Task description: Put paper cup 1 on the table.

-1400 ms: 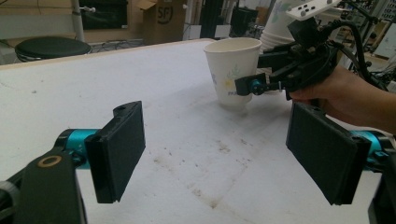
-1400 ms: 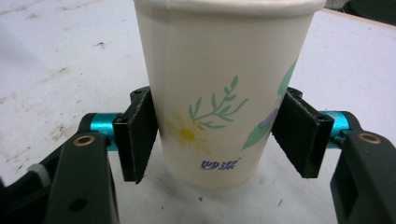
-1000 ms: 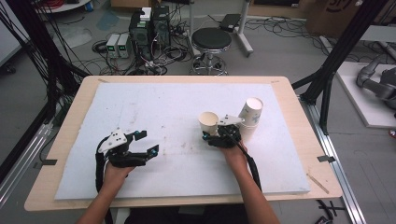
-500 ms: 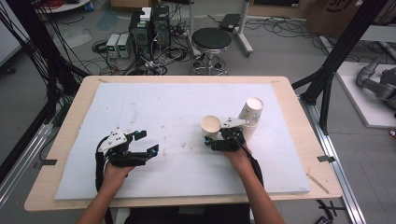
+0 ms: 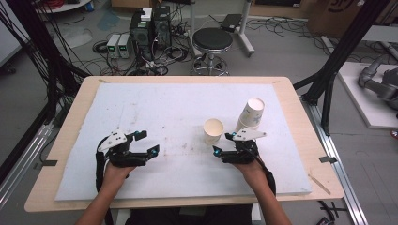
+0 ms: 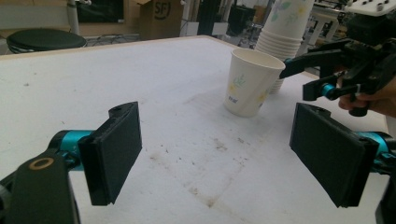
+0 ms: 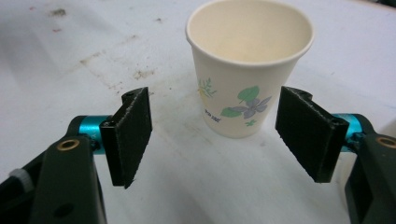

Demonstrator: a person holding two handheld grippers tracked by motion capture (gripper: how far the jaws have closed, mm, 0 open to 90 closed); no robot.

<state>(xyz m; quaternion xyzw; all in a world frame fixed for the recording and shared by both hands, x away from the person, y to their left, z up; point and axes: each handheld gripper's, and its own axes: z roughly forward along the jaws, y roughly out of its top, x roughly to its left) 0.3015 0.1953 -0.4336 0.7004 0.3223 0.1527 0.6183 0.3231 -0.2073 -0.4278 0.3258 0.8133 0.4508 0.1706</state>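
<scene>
Since the earlier frame the right gripper (image 5: 223, 144) has drawn back toward the near edge, leaving the single paper cup (image 5: 213, 130) standing upright alone; jaws wide, empty, cup just beyond them. The left gripper (image 5: 146, 143) is also wide and empty, resting at near left. The stack of cups (image 5: 250, 113) stands to the right of the single cup, slightly farther. The counter (image 5: 89, 89) carries a white board (image 5: 155, 108), scuffed with brownish stains at centre. Beyond the far edge: a round black stool (image 5: 212, 40), electronic boxes (image 5: 150, 28) and tangled cables on a grey floor (image 5: 281, 47).
</scene>
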